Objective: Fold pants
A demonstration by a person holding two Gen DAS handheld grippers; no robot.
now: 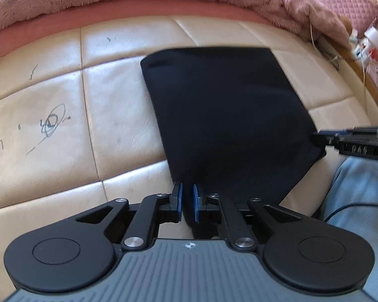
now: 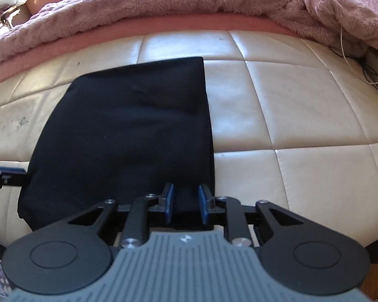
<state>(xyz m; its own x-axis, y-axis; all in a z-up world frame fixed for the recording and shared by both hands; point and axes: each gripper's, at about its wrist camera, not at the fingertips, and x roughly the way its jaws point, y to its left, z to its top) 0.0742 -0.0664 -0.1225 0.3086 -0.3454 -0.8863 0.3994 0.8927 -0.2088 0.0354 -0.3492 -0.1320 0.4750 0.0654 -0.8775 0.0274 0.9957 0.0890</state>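
Pants (image 1: 229, 115) (image 2: 128, 136): black, plain, folded into compact near-rectangular stack, lying flat on cream quilted leather surface (image 1: 63, 136) (image 2: 302, 115); far edge straight, near corners slightly splayed, few soft creases.

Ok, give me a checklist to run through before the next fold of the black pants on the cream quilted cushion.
1. Black folded pants lie flat on the cream quilted leather cushion: ok.
2. Left gripper at the near left corner, jaws slightly apart: hold on the cloth cannot tell.
3. Right gripper at the near right edge, cloth between the pads: grip cannot tell.
4. Far edge of the pants square, no stray creases: ok.
5. Pink fluffy blanket lies apart from the pants: ok.
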